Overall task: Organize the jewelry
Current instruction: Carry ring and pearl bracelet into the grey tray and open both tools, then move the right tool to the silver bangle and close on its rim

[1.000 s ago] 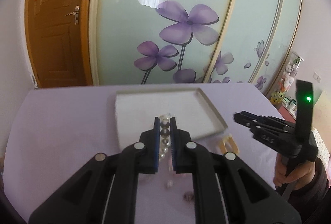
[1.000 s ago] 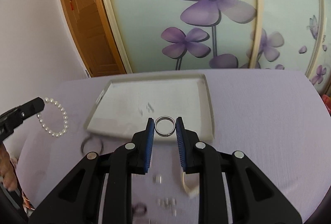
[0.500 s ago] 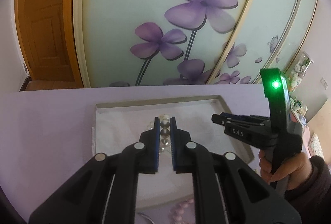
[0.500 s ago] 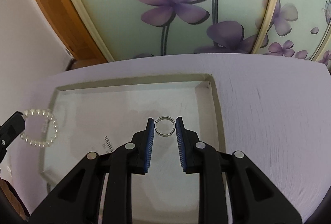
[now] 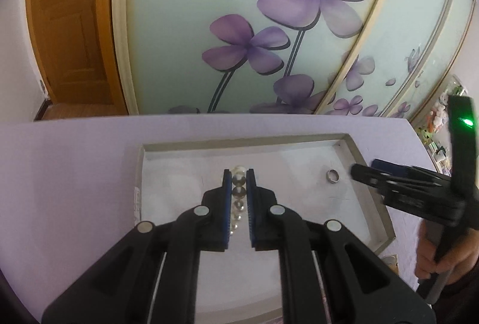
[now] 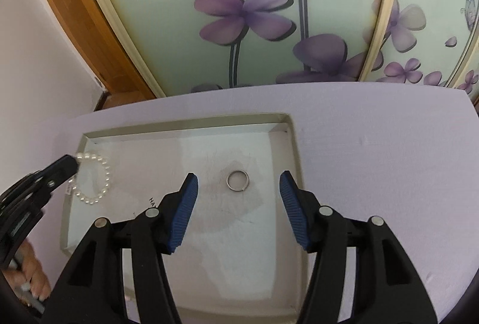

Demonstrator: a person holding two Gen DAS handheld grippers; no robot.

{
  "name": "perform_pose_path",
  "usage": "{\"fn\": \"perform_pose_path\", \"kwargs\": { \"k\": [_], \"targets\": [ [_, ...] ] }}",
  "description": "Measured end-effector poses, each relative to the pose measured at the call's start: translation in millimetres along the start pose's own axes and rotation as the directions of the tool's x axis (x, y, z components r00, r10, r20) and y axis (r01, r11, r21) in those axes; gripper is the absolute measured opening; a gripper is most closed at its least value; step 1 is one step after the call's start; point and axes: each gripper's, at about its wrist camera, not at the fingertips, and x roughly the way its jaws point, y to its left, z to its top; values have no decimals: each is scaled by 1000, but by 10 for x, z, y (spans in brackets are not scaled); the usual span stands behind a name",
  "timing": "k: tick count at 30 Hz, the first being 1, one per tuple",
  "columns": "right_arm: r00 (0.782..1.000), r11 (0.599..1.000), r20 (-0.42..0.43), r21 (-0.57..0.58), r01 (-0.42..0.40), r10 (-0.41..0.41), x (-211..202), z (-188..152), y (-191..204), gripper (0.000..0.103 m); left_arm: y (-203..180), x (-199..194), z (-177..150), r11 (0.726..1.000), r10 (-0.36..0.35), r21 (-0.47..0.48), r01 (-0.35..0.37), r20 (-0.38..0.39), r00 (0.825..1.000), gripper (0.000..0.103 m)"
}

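A white tray (image 5: 371, 204) lies on the purple table, also in the right wrist view (image 6: 295, 144). My left gripper (image 5: 238, 174) is shut on a pearl bracelet (image 5: 238, 182) and holds it over the tray's left part; the bracelet (image 6: 98, 177) hangs from the left gripper's tip (image 6: 67, 164) in the right wrist view. My right gripper (image 6: 238, 183) is open above the tray. A silver ring (image 6: 237, 180) lies flat on the tray between its fingers, free of them. The ring (image 5: 332, 176) also shows in the left wrist view, next to the right gripper (image 5: 363, 173).
The purple table (image 6: 374, 150) extends around the tray. A glass wardrobe door with purple flowers (image 6: 269, 10) stands behind the table. A wooden door (image 5: 69, 33) is at the far left. A small pale item (image 5: 389, 259) lies by the tray's near right corner.
My right gripper opened and let go of the silver ring, which now lies on the tray. My left gripper moved further over the tray with the pearl bracelet.
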Motion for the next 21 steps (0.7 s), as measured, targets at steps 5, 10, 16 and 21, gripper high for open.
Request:
{"fn": "perform_pose_path", "kwargs": {
  "k": [5,10,16,21],
  "targets": [
    [999,1000,36,-10,-26,26,-274,-216,-31,59,27,-258,-75,1000,8,-11,-8,25,1000,41],
    [992,996,86,2,-90,89,-654,-618,-27,59,187,-813,-338,999,46,-19,-44,93,995,52],
    [978,995,179,-21,-102,104,-1140,-1109,77,60,391,-1436,-854,990,140,-19,-139,175,975,59],
    [969,995,228,-48,-90,99,-1389,-1567,180,64,569,-1766,-1248,986,163,-54,-156,186,969,65]
  ]
}}
